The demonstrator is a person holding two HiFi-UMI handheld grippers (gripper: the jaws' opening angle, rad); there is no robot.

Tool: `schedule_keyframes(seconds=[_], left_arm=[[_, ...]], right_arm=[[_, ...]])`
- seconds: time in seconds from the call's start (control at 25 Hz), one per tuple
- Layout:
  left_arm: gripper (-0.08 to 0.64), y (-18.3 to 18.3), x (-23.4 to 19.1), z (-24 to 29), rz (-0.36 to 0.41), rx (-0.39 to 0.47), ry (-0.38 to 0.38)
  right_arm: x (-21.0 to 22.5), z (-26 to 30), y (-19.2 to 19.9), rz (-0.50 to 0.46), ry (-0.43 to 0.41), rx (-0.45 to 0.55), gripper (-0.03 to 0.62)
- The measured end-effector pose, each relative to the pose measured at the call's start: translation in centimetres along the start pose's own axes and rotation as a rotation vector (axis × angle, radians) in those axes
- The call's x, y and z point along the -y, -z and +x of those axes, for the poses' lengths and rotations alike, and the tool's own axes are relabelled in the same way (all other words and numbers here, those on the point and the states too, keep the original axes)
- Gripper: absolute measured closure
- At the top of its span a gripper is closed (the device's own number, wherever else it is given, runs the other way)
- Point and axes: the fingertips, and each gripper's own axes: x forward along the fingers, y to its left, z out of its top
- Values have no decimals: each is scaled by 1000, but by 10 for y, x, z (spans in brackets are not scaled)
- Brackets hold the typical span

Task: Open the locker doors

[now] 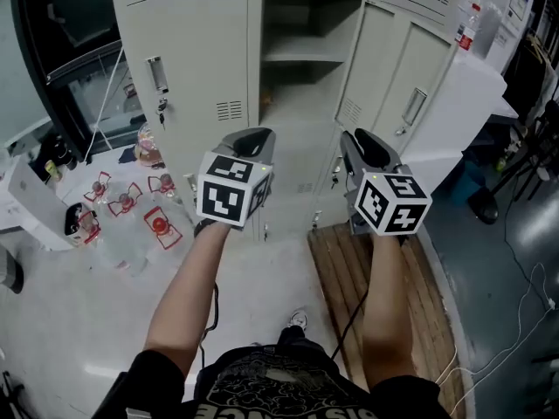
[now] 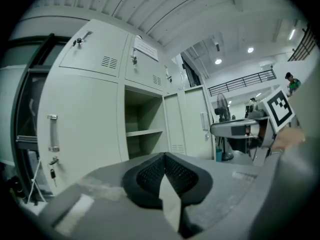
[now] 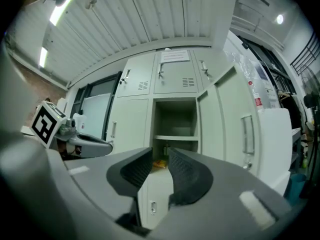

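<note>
My left gripper (image 2: pixel 164 155): fingers pressed together, empty. My right gripper (image 3: pixel 160 156): fingers slightly parted, nothing between. Closed cream metal locker door (image 1: pixel 194 55) ahead-left of both, well apart; silver bar handle (image 1: pixel 157 74) upright; left hand nearer. Beyond, middle compartment (image 1: pixel 306 55) open.

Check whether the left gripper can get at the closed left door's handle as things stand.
Probably yes: nothing stands between the left gripper and the handle, which faces out on the closed door. The jaws are together, so they would have to open before gripping it.
</note>
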Motion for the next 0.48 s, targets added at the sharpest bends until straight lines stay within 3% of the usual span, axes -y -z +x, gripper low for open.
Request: schedule_keyframes(seconds=[0.48], left_arm=[[555, 28, -111, -116, -31, -24, -241]], right_arm=[[-149, 59, 5, -9, -248, -14, 465]])
